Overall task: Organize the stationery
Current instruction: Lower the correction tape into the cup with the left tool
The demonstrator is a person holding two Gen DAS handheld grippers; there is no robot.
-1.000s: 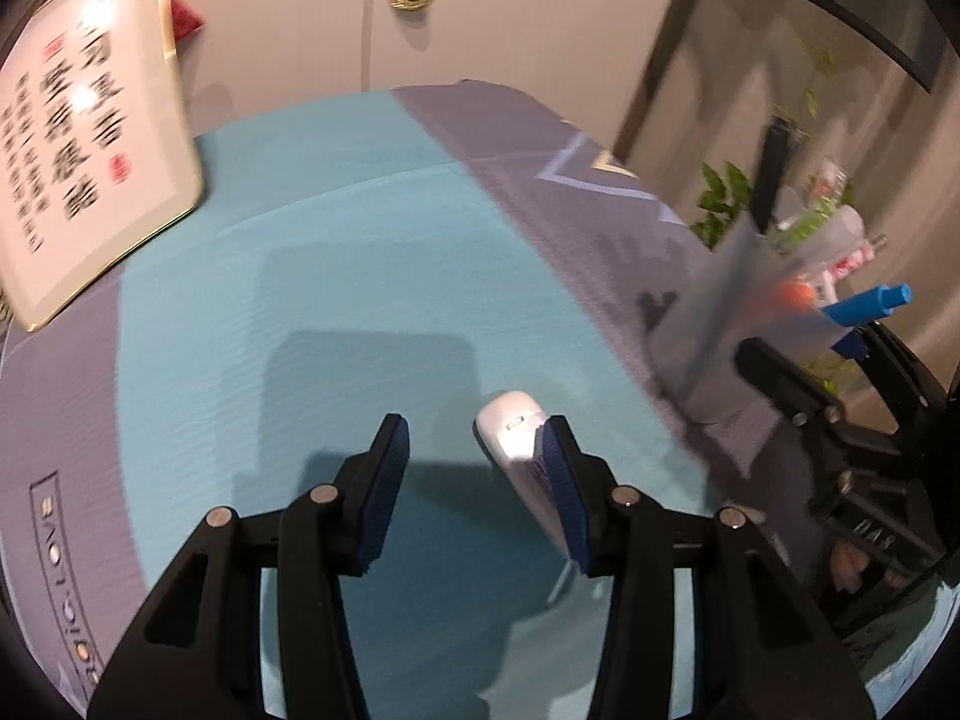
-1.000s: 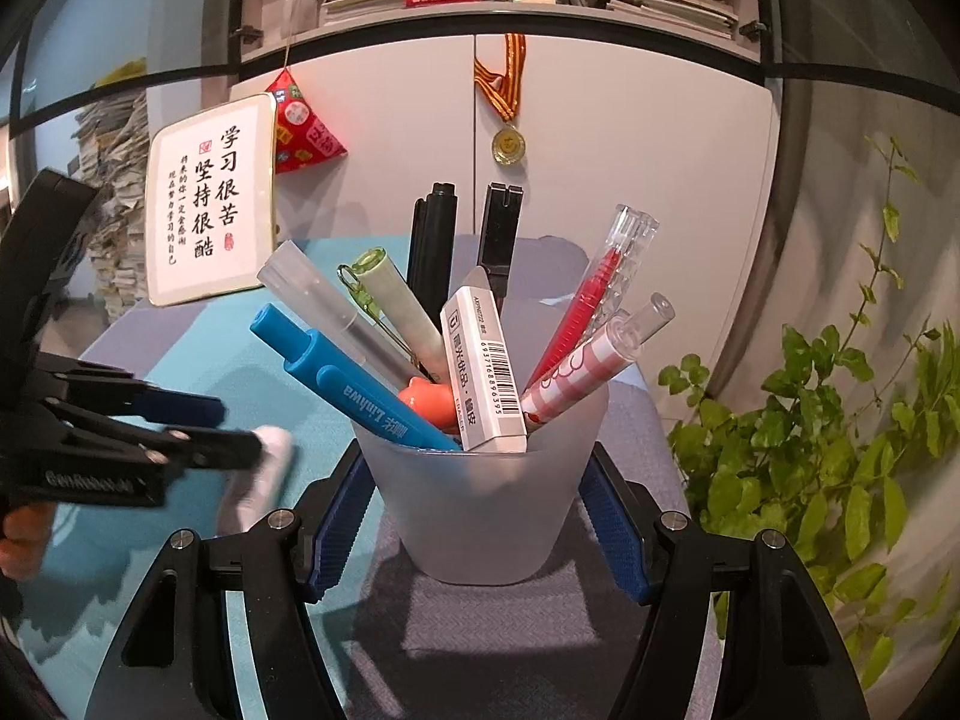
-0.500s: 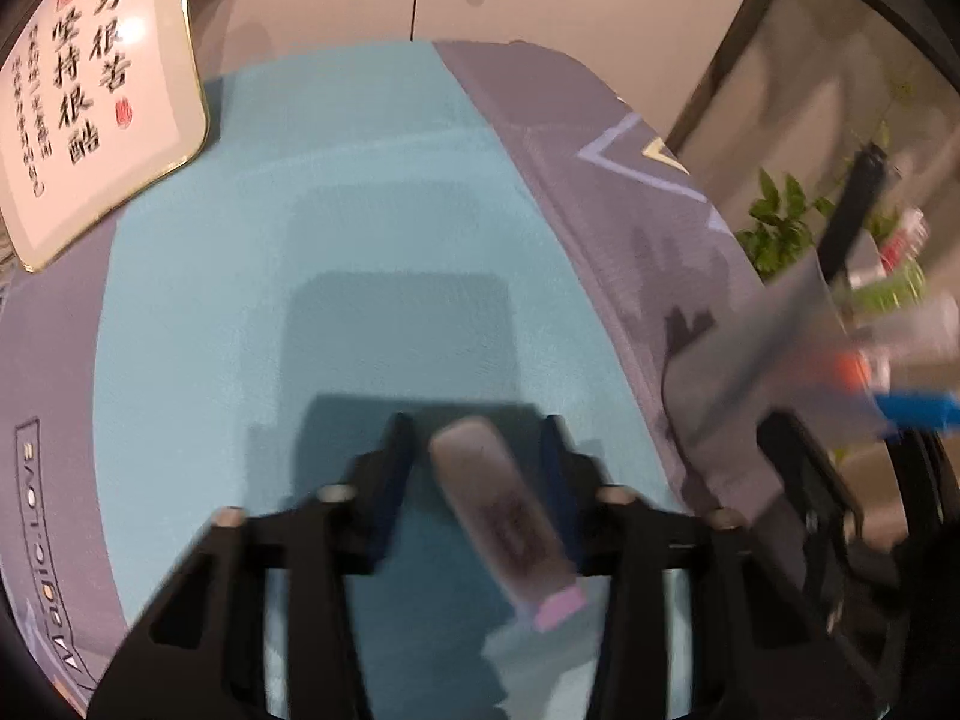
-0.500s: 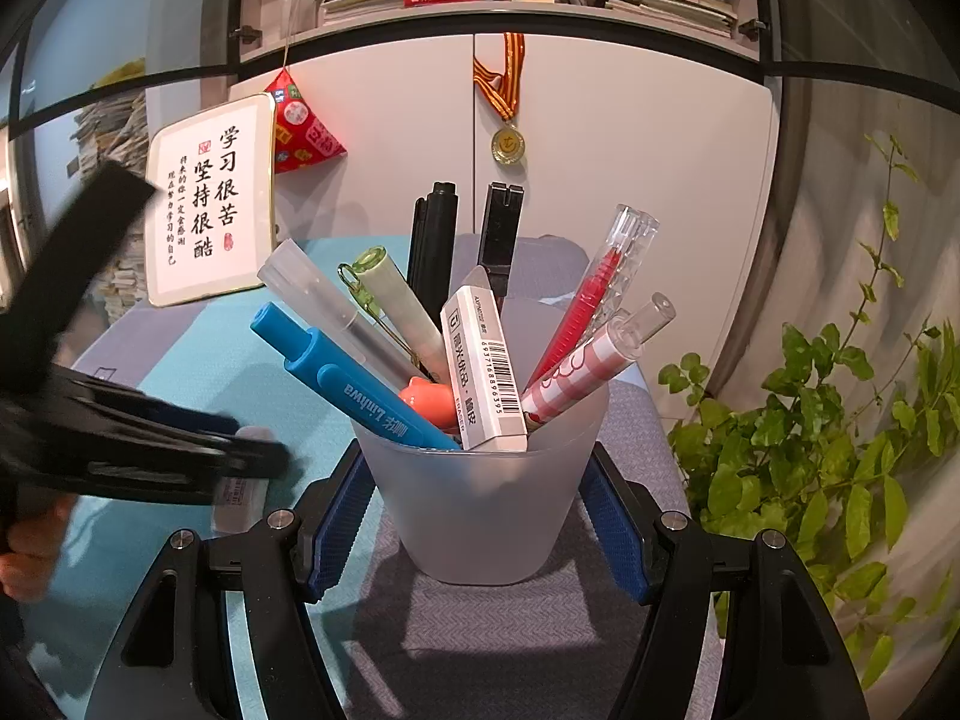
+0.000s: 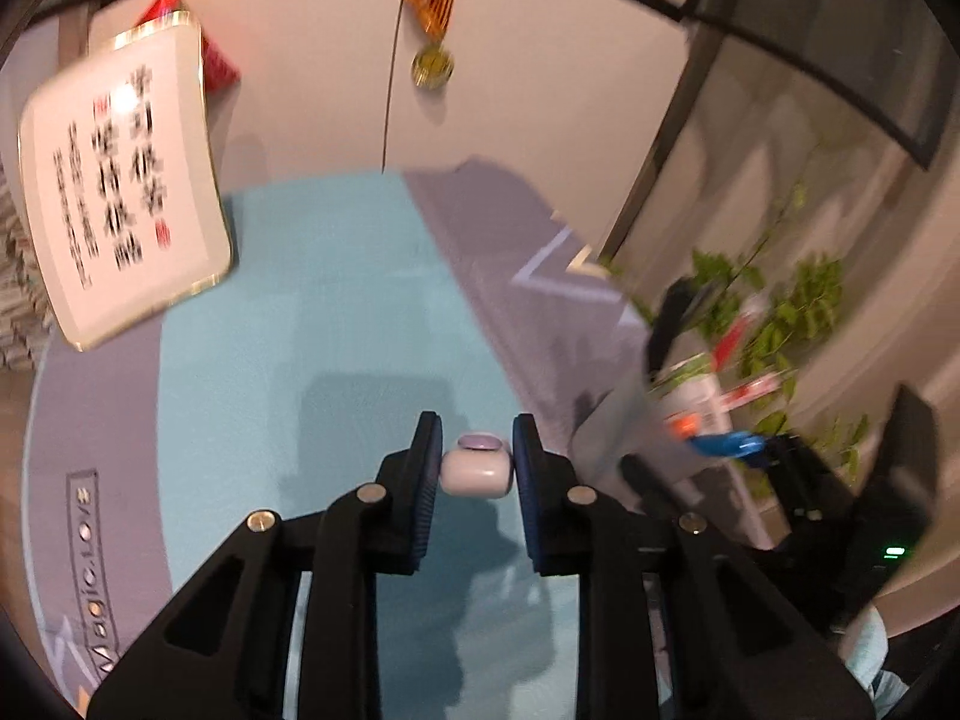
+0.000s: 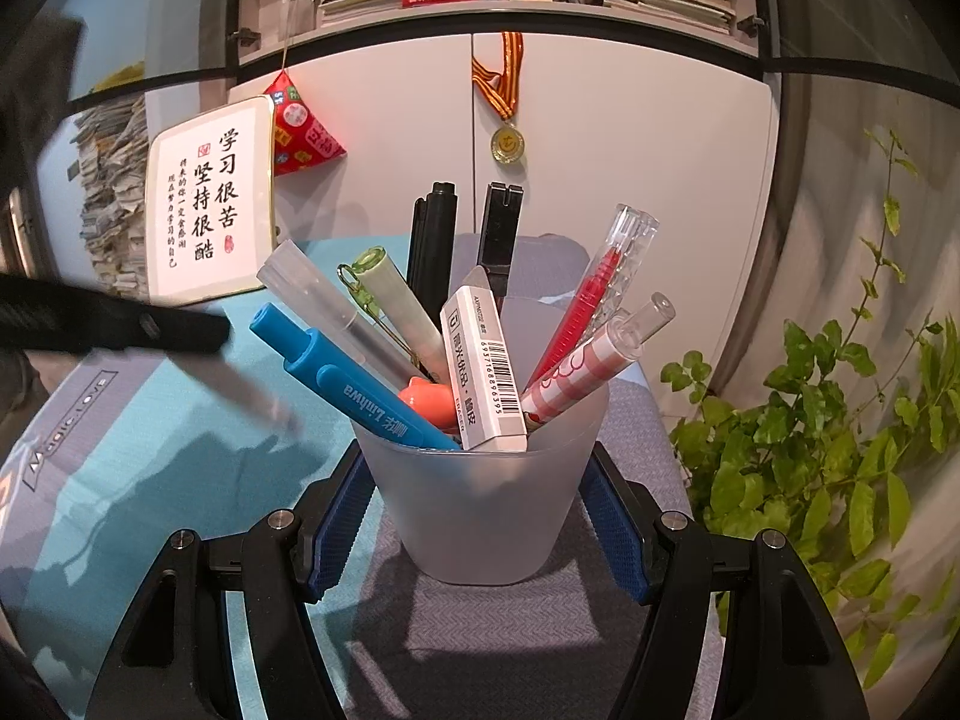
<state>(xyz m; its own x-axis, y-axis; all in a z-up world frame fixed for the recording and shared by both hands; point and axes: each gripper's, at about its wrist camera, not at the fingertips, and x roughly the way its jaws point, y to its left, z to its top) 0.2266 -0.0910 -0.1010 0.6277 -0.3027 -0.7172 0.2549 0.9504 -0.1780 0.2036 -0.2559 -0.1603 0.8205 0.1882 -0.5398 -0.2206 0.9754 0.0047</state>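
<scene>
Left gripper (image 5: pixel 477 468): black frame w/ blue ribbed pads, angled downward, raised off the surface. Its jaws have just been closing and now stand narrow, both pads pressing a small white item (image 5: pixel 478 471) end-on between them. Right gripper (image 6: pixel 480 516): also tilted down, jaws set wide, blue pads against both sides of a frosted cup (image 6: pixel 480 504). In the right wrist view the left gripper shows only as a dark blur at left.

Frosted translucent plastic cup (image 6: pixel 480 516): matt, smooth. Teal-and-grey woven cloth mat (image 6: pixel 180 456): rough. Small white rounded eraser-like item (image 5: pixel 477 471): glossy, probably plastic; view blurred. Gold metal medal (image 6: pixel 507 144): shiny.
</scene>
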